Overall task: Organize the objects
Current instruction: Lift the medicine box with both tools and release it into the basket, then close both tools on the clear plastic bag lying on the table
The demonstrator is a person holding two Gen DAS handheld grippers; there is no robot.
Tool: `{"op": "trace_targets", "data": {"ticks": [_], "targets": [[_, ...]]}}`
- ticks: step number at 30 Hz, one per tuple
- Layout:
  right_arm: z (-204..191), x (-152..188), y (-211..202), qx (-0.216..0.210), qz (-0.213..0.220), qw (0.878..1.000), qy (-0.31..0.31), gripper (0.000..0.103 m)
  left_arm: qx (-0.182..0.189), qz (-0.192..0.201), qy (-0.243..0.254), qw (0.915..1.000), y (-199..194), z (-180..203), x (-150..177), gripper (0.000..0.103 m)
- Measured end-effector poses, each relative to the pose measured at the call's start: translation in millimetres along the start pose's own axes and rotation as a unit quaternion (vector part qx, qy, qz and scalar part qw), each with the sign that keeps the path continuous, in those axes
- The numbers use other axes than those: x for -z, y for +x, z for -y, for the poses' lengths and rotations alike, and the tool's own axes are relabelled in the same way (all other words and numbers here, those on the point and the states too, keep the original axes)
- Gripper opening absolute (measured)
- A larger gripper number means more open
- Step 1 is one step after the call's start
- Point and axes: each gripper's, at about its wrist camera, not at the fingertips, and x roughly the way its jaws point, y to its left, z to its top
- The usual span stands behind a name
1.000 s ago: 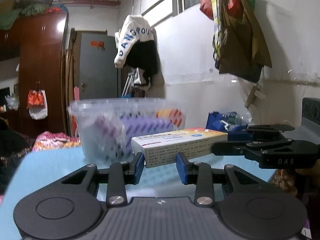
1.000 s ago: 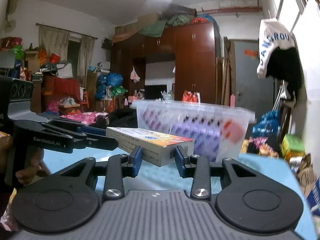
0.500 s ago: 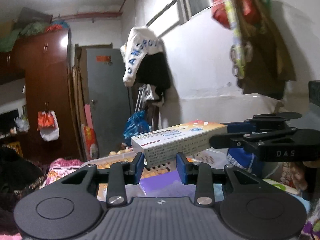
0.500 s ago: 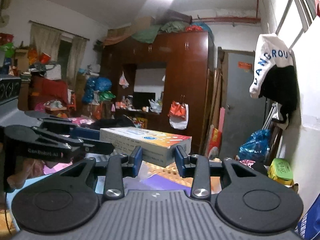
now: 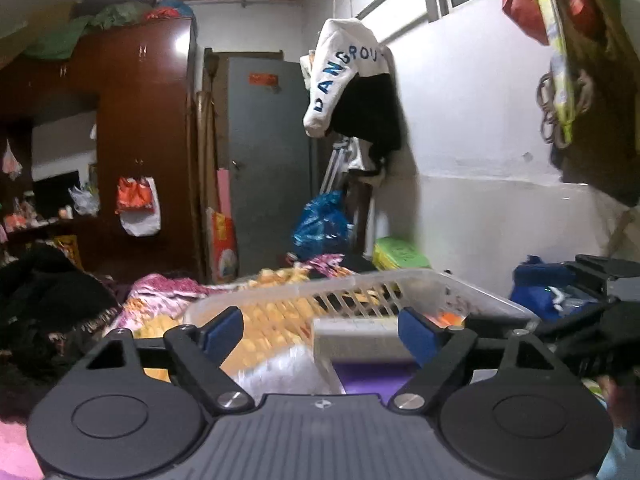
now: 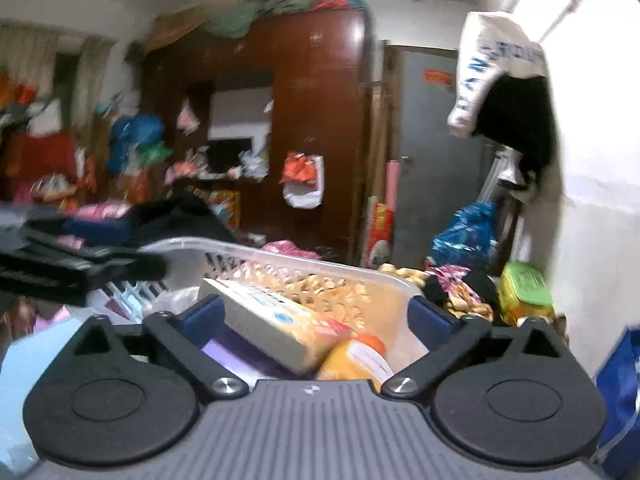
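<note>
A long white and orange carton (image 6: 276, 326) lies tilted inside the clear plastic basket (image 6: 304, 262), resting on a purple item and an orange-capped bottle (image 6: 360, 354). The same carton (image 5: 360, 338) shows blurred in the left wrist view, inside the basket (image 5: 452, 286). My left gripper (image 5: 320, 330) is open just above the basket, the carton loose between its blue pads. My right gripper (image 6: 316, 318) is open over the basket from the other side, the carton free between its fingers. Each gripper shows at the other view's edge.
A blue tabletop (image 6: 36, 348) lies under the basket. The white wall (image 5: 480, 160) with hanging bags stands close on the right. A brown wardrobe (image 6: 316, 120), a grey door (image 5: 268, 152) and heaps of clothes and bags fill the room behind.
Both grippers held the carton at its two ends and carried it up over the basket. Both have opened wide and the carton has dropped into the basket.
</note>
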Motion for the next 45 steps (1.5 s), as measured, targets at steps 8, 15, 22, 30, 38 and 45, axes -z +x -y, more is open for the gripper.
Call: {"op": "trace_targets", "data": {"ticks": [8,15,22,30,38,45], "targets": [[22,35,-41,-0.032,-0.017,0.996,0.083,0.103,0.027,-0.025,-0.005,0.9993,-56,-4,47,0.094],[20,61,-59,-0.045,-0.004,0.994,0.095,0.103,0.023,0.001,-0.011,0.9997,-79,1,66,0.094],[8,97,-67,-0.018,-0.038,0.995,0.092,0.103,-0.017,-0.061,-0.029,0.9976,-78,-6,108,0.094],[-6,111,-67,-0.017,-0.075,0.995,0.071,0.097,-0.012,-0.109,-0.05,0.9927,-75,-16,136,0.094],[-16,124,-81,-0.02,-0.072,0.996,0.041,0.078,-0.012,-0.104,-0.035,0.9939,-81,-8,142,0.091],[-24,124,-84,-0.039,-0.064,0.997,0.022,0.051,-0.004,-0.09,0.02,0.9957,-82,21,148,0.061]]}}
